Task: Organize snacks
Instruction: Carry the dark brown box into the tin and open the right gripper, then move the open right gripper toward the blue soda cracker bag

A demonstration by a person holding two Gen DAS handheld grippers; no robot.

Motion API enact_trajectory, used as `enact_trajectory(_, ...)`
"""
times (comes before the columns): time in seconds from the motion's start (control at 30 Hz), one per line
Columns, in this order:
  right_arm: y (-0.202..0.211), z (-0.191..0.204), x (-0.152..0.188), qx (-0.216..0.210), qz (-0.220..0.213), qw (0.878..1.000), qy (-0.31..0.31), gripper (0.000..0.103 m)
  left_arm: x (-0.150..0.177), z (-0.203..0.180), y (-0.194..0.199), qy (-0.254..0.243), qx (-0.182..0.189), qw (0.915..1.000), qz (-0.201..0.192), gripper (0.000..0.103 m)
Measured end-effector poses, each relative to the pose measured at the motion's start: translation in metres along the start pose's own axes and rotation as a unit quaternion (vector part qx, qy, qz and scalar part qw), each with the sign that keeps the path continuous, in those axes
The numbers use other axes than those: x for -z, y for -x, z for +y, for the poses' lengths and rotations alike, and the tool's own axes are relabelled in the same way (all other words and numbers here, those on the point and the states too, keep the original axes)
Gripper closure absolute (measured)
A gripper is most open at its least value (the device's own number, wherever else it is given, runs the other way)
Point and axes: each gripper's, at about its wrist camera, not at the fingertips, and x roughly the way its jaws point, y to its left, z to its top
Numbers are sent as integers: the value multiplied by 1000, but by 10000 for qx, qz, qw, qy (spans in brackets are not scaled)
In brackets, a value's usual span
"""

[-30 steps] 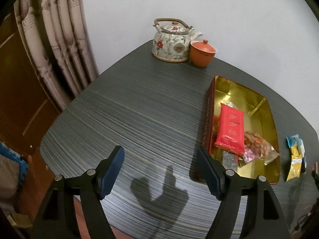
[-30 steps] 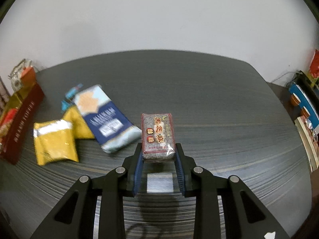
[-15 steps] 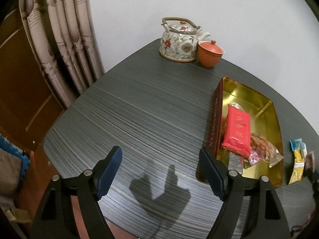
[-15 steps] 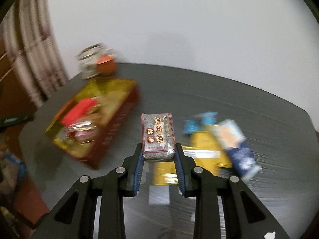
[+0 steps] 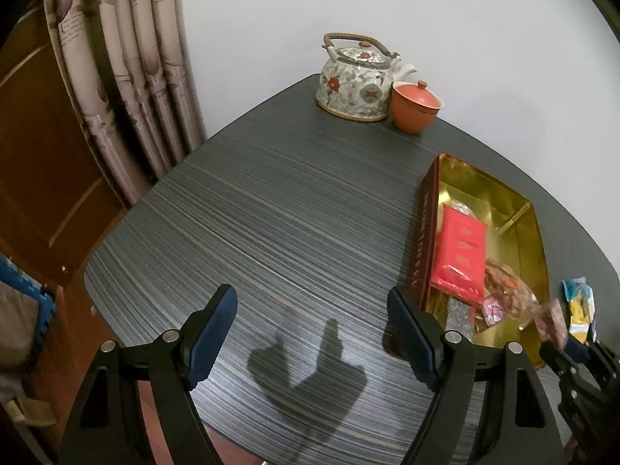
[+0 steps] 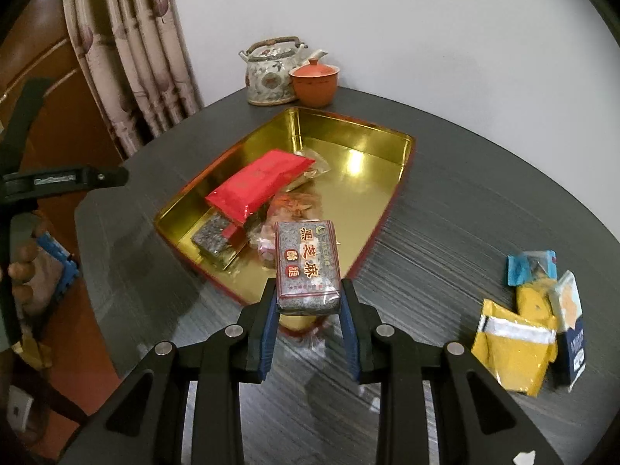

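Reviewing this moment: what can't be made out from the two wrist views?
- Gold tin, right wrist view: the held sesame bar hides its near corner.
- Snacks under the red packet: mostly covered.
- Loose packets: blurred, print unreadable.
- Right gripper, left wrist view: blurred, cut by the edge.
- Left gripper: open, nothing between.

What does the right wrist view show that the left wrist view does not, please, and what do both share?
Only the right wrist view: a blue packet and the gripped sesame bar's label. Only the left wrist view: the open left gripper and its shadow on the table. Shared: teapot, orange cup, gold tin, red packet, curtain.
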Motion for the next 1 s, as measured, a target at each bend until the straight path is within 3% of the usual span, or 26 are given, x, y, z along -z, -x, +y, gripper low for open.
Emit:
enact_trajectory(0.4, -28, -6, -21, 155, 49, 9998, -106, 76, 0, -1, -1, -8, -32, 10000, 13, 23)
enact_trajectory(1.0, -32, 0, -20, 155, 132, 9998, -51, 73, 2, -2, -1, -27, -67, 10000, 49, 23)
